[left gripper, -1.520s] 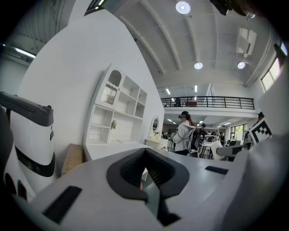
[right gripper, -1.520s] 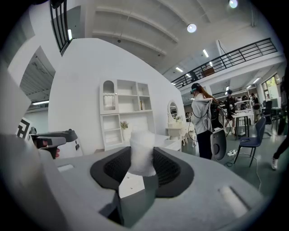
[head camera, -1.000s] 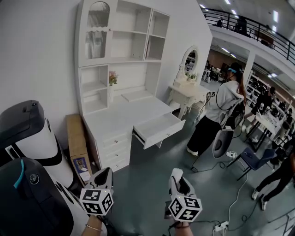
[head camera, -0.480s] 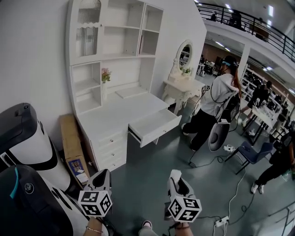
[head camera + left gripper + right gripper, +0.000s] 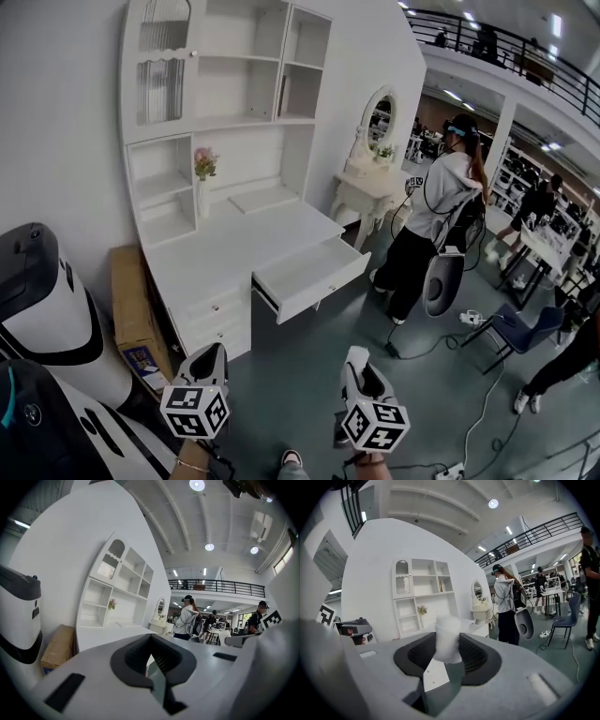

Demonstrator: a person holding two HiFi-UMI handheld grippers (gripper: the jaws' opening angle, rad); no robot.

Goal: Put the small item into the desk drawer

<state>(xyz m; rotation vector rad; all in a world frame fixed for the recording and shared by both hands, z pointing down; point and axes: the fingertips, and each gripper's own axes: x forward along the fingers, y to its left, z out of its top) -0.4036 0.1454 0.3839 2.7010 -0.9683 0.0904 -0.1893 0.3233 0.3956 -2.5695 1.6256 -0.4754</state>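
Note:
A white desk (image 5: 234, 248) with a tall shelf unit stands against the wall, and its top drawer (image 5: 309, 274) is pulled out. Both grippers hang low in the head view, well short of the desk, over the grey floor. My right gripper (image 5: 357, 364) is shut on a small white item (image 5: 447, 639), a soft-looking lump that stands up between the black pads (image 5: 476, 654). My left gripper (image 5: 212, 362) is shut, its pads (image 5: 136, 656) almost meeting, and I see nothing between them. In the right gripper view the shelf unit (image 5: 423, 595) lies straight ahead.
A person in a grey hoodie (image 5: 439, 211) stands right of the drawer beside a white vanity table with an oval mirror (image 5: 373, 183). A cardboard box (image 5: 129, 309) and a white-and-black machine (image 5: 47, 319) sit left. A blue chair (image 5: 520, 326) and floor cables lie right.
The desk and open drawer have slid left and slightly nearer in the head view. Both grippers keep their places at the bottom. A shoe tip has come into view.

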